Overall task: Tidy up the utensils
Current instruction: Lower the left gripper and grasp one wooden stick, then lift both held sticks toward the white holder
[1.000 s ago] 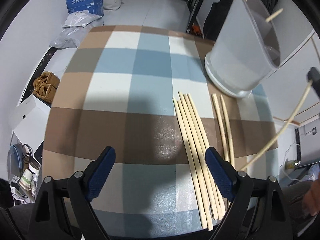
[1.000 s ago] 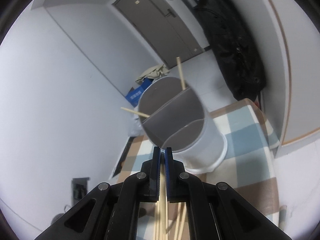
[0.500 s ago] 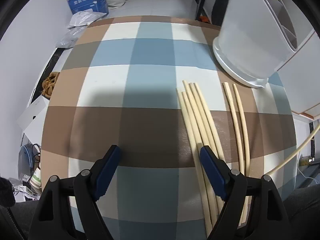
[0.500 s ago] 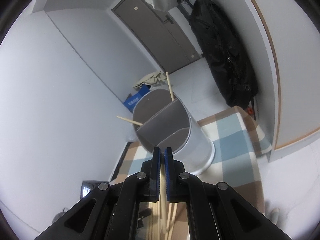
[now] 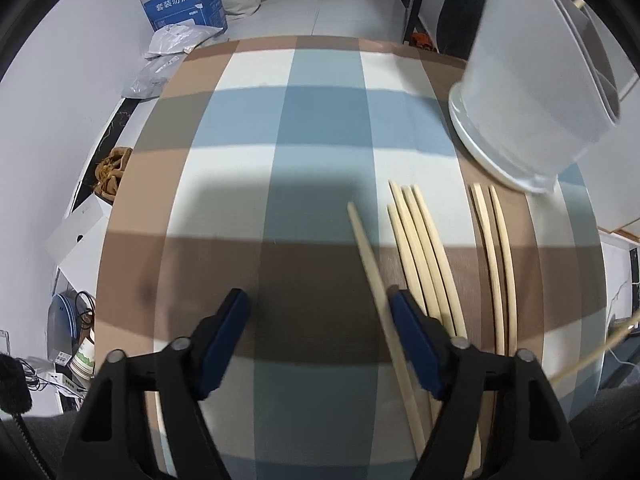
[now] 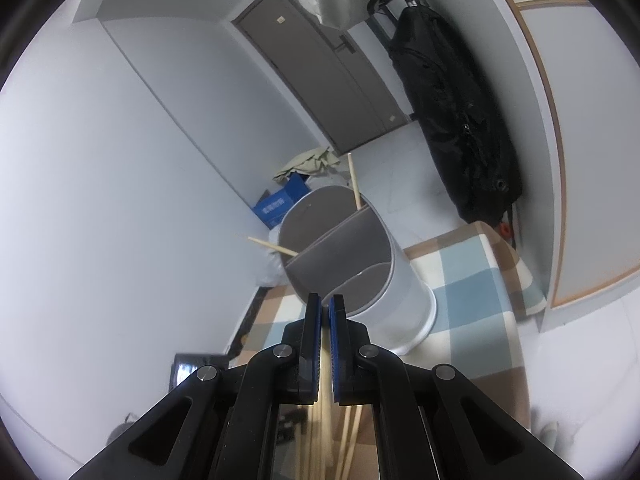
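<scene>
Several pale wooden chopsticks (image 5: 424, 264) lie on the checked tablecloth (image 5: 320, 112), with a separate pair (image 5: 496, 264) to their right. One chopstick (image 5: 372, 268) lies slanted apart from the bundle, between the jaws of my left gripper (image 5: 320, 304) and against the right pad (image 5: 404, 312). Those jaws are closing; the left pad is clear of it. My right gripper (image 6: 325, 308) is shut on a chopstick (image 6: 326, 364), in front of the white divided holder (image 6: 400, 280). Two chopsticks (image 6: 354, 184) stand in its far compartment. The holder (image 5: 532, 92) stands at the table's far right.
The table edge curves close on the left and right in the left wrist view. On the floor beyond are a blue box (image 5: 186, 6) and grey bags (image 5: 172, 40). A black bag (image 6: 452, 120) hangs by a brown door (image 6: 320, 68).
My left gripper's jaws have narrowed and tipped further down; one chopstick has swung left out of the bundle and now lies between them. My right gripper stays shut on its chopstick.
</scene>
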`<state>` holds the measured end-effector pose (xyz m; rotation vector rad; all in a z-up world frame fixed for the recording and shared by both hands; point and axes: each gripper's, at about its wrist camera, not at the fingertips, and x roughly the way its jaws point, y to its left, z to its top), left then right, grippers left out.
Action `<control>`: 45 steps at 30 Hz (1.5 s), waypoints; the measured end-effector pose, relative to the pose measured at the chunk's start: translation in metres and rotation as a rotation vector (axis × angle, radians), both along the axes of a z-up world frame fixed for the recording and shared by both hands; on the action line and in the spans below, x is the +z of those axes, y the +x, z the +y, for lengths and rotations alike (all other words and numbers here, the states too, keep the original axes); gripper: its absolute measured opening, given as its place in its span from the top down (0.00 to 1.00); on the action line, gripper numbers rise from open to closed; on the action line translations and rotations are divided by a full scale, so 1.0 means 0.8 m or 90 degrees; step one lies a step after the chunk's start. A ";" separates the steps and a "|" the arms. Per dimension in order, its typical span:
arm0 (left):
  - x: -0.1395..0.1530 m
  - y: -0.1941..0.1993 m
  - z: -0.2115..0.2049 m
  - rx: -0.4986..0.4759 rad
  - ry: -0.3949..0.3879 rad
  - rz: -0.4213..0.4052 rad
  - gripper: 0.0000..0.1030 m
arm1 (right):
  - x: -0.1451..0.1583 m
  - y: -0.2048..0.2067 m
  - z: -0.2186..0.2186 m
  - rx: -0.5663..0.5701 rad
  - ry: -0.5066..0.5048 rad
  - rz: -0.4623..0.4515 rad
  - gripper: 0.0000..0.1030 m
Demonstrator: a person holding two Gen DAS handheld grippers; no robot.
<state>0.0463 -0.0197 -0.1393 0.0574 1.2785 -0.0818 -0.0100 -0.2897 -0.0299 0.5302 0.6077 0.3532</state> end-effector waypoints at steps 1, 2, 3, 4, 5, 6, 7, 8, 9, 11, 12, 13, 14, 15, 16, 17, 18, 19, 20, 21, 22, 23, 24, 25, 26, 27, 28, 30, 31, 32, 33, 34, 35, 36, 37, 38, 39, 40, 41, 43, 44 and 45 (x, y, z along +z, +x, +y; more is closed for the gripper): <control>0.000 0.005 -0.001 -0.003 0.001 0.000 0.41 | 0.000 0.000 0.001 0.001 -0.002 0.000 0.97; 0.000 0.008 0.000 -0.002 -0.001 0.002 0.45 | -0.001 0.001 0.001 0.002 -0.003 0.000 0.97; 0.000 0.010 0.001 -0.001 0.000 0.003 0.48 | 0.000 0.000 0.001 0.003 -0.003 0.000 0.97; 0.001 0.013 -0.001 0.002 0.000 0.002 0.54 | 0.000 0.001 0.001 0.003 -0.003 -0.001 0.97; 0.001 0.013 -0.001 0.002 -0.001 0.001 0.61 | 0.000 0.001 0.002 0.005 -0.005 -0.001 0.97; 0.001 0.015 -0.002 0.000 -0.001 0.001 0.64 | 0.000 0.002 0.002 0.005 -0.006 -0.002 0.97; 0.001 0.018 -0.005 -0.002 -0.002 0.002 0.73 | 0.001 0.001 0.002 0.005 -0.007 -0.002 0.97; 0.001 0.018 -0.006 -0.003 -0.003 0.004 0.82 | 0.001 0.003 0.002 0.006 -0.009 -0.002 0.97; 0.001 0.021 -0.008 -0.004 -0.002 0.004 0.85 | 0.000 0.004 0.002 0.006 -0.010 0.000 0.97; 0.002 0.021 -0.009 0.003 -0.003 -0.002 0.92 | -0.001 0.006 0.002 0.006 -0.012 0.003 0.97; 0.001 0.022 -0.009 0.007 -0.004 -0.008 0.94 | -0.001 0.007 0.002 0.006 -0.013 0.004 0.97; 0.001 0.023 -0.007 0.011 -0.005 -0.014 0.96 | -0.001 0.007 0.002 0.005 -0.016 0.005 0.97; 0.001 0.024 -0.006 0.014 -0.006 -0.019 0.98 | -0.002 0.008 0.002 0.003 -0.018 0.006 0.97; 0.001 0.024 -0.005 0.017 -0.007 -0.021 0.98 | -0.002 0.008 0.001 0.002 -0.019 0.005 0.97; 0.001 0.023 -0.005 0.018 -0.007 -0.023 0.99 | -0.002 0.007 0.001 0.001 -0.020 0.005 0.97; 0.002 0.026 -0.003 0.018 -0.008 -0.023 1.00 | -0.001 0.007 0.001 0.000 -0.021 0.005 0.97; 0.001 0.026 -0.002 0.019 -0.011 -0.023 1.00 | -0.001 0.007 0.001 -0.001 -0.021 0.004 0.97; 0.002 0.027 0.000 0.023 -0.016 -0.022 1.00 | 0.000 0.007 0.001 -0.002 -0.021 0.003 0.97; 0.004 0.028 0.001 0.029 -0.020 -0.023 1.00 | 0.000 0.007 0.001 -0.002 -0.022 0.002 0.97; 0.006 0.028 0.003 0.034 -0.031 -0.024 1.00 | 0.001 0.007 0.002 -0.003 -0.025 0.000 0.97; 0.009 0.028 0.004 0.038 -0.043 -0.029 1.00 | 0.001 0.006 0.004 -0.004 -0.027 -0.002 0.97; 0.016 0.027 0.006 0.044 -0.052 -0.041 1.00 | 0.002 0.005 0.005 -0.004 -0.029 -0.004 0.97; 0.026 0.024 0.008 0.046 -0.059 -0.062 1.00 | 0.002 0.005 0.005 -0.005 -0.031 -0.005 0.97; 0.038 0.020 0.010 0.046 -0.072 -0.087 1.00 | 0.002 0.004 0.006 -0.005 -0.033 -0.006 0.97; 0.050 0.016 0.010 0.044 -0.084 -0.109 1.00 | 0.003 0.003 0.008 -0.005 -0.035 -0.007 0.97; 0.059 0.012 0.011 0.043 -0.089 -0.125 1.00 | 0.003 0.002 0.009 -0.004 -0.039 -0.009 0.97; 0.070 0.007 0.012 0.042 -0.095 -0.144 1.00 | 0.003 0.001 0.010 -0.004 -0.042 -0.011 0.97; 0.092 -0.005 0.015 0.038 -0.126 -0.181 1.00 | 0.004 -0.002 0.014 -0.004 -0.051 -0.016 0.97; 0.104 -0.012 0.017 0.039 -0.136 -0.202 1.00 | 0.005 -0.004 0.017 -0.003 -0.056 -0.019 0.97; 0.111 -0.016 0.018 0.037 -0.142 -0.217 1.00 | 0.006 -0.006 0.019 -0.001 -0.061 -0.022 0.97; 0.119 -0.022 0.018 0.034 -0.152 -0.230 1.00 | 0.007 -0.007 0.022 -0.001 -0.066 -0.026 0.97; 0.125 -0.028 0.017 0.031 -0.157 -0.241 1.00 | 0.008 -0.009 0.025 0.000 -0.074 -0.031 0.97; 0.131 -0.031 0.013 0.021 -0.151 -0.261 1.00 | 0.009 -0.011 0.028 0.001 -0.083 -0.037 0.97; 0.135 -0.036 0.010 0.011 -0.140 -0.278 1.00 | 0.010 -0.012 0.030 0.002 -0.088 -0.042 0.97; 0.137 -0.037 0.008 0.007 -0.136 -0.286 1.00 | 0.011 -0.014 0.034 0.003 -0.095 -0.047 0.97; 0.137 -0.033 0.012 0.001 -0.140 -0.284 1.00 | 0.011 -0.015 0.038 0.006 -0.103 -0.053 0.97; 0.137 -0.033 0.012 -0.003 -0.144 -0.283 1.00 | 0.012 -0.016 0.040 0.006 -0.109 -0.055 0.97; 0.138 -0.034 0.013 -0.004 -0.146 -0.284 1.00 | 0.012 -0.016 0.044 0.007 -0.117 -0.058 0.97; 0.139 -0.036 0.017 -0.005 -0.149 -0.285 1.00 | 0.011 -0.017 0.047 0.009 -0.125 -0.062 0.97; 0.144 -0.039 0.019 -0.008 -0.153 -0.289 1.00 | 0.011 -0.019 0.052 0.007 -0.136 -0.069 0.97; 0.147 -0.042 0.020 -0.011 -0.156 -0.290 1.00 | 0.012 -0.020 0.055 0.006 -0.145 -0.075 0.97; 0.150 -0.043 0.019 -0.015 -0.159 -0.290 1.00 | 0.012 -0.020 0.057 0.005 -0.149 -0.078 0.97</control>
